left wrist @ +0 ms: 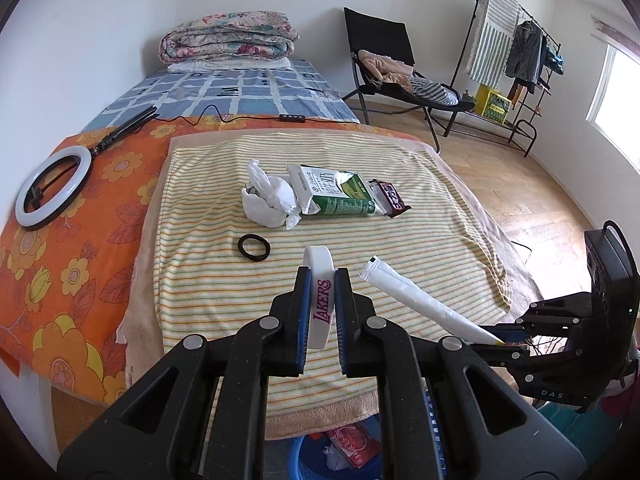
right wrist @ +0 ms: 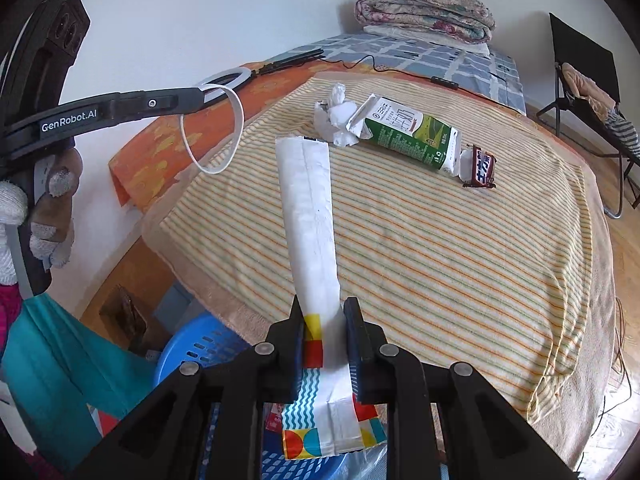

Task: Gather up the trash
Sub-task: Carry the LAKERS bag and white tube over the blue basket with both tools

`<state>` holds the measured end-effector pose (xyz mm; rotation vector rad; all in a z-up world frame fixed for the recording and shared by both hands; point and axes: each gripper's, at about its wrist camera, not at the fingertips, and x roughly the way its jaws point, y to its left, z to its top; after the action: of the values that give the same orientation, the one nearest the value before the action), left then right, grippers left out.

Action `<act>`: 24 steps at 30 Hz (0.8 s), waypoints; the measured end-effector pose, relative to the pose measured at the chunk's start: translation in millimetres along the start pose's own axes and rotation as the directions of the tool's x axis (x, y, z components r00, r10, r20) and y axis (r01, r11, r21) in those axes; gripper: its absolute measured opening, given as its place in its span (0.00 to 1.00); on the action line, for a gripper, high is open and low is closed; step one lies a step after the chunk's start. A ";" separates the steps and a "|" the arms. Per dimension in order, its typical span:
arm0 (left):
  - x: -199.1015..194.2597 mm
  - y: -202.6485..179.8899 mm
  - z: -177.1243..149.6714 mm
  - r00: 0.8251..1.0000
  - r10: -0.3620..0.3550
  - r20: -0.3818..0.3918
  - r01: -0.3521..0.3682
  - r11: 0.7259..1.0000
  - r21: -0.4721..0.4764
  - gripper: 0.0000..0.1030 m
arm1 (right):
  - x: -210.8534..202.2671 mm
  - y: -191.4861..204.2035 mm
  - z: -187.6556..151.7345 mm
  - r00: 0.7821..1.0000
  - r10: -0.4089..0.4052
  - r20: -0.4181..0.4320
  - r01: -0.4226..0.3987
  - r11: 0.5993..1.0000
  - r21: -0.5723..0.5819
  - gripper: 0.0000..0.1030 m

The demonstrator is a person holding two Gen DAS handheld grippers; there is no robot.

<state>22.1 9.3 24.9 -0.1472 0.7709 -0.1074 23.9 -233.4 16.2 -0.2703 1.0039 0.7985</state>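
Note:
My left gripper (left wrist: 322, 276) is shut on a white Lakers wristband (left wrist: 320, 300), held above the striped towel (left wrist: 400, 240); in the right wrist view the wristband (right wrist: 236, 120) hangs from that gripper's fingers. My right gripper (right wrist: 324, 312) is shut on a long white wrapper (right wrist: 312, 220) with a coloured end, lifted over the towel's near edge; the left wrist view shows the wrapper (left wrist: 420, 300) sticking out at right. On the towel lie crumpled white paper (left wrist: 270, 200), a green milk carton (left wrist: 336, 194) and a brown candy wrapper (left wrist: 390, 198). A black hair tie (left wrist: 254, 247) lies closer.
A blue basket (right wrist: 196, 348) with trash in it stands on the floor below the bed's near edge. A ring light (left wrist: 54, 186) lies on the orange sheet at left. A black chair (left wrist: 384, 64) and a clothes rack (left wrist: 516, 60) stand beyond the bed. A gloved hand (right wrist: 52, 208) holds the left gripper.

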 end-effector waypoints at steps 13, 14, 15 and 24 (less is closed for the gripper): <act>-10.6 -28.8 -85.8 0.994 -0.041 -0.104 0.042 0.999 0.008 0.09 | -39.1 33.5 -78.7 0.997 0.051 -0.066 -0.049 0.998 0.032 0.16; -9.2 -30.0 -91.0 0.993 -0.041 -0.115 0.043 0.999 0.011 0.09 | -39.6 34.8 -83.8 0.996 0.052 -0.073 -0.049 0.998 0.036 0.16; -7.5 -31.5 -95.9 0.991 -0.042 -0.125 0.044 0.999 0.015 0.09 | -39.9 36.2 -88.9 0.995 0.055 -0.080 -0.052 0.998 0.040 0.16; 0.8 -40.0 -129.6 0.980 -0.061 -0.188 0.068 0.997 0.030 0.09 | -26.4 48.0 -123.6 0.985 0.061 -0.162 -0.053 0.997 0.053 0.16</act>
<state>-69.8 -42.3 -60.5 -0.1292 0.9520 -0.1986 -97.5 -280.0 -20.5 -0.2692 1.1882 0.8118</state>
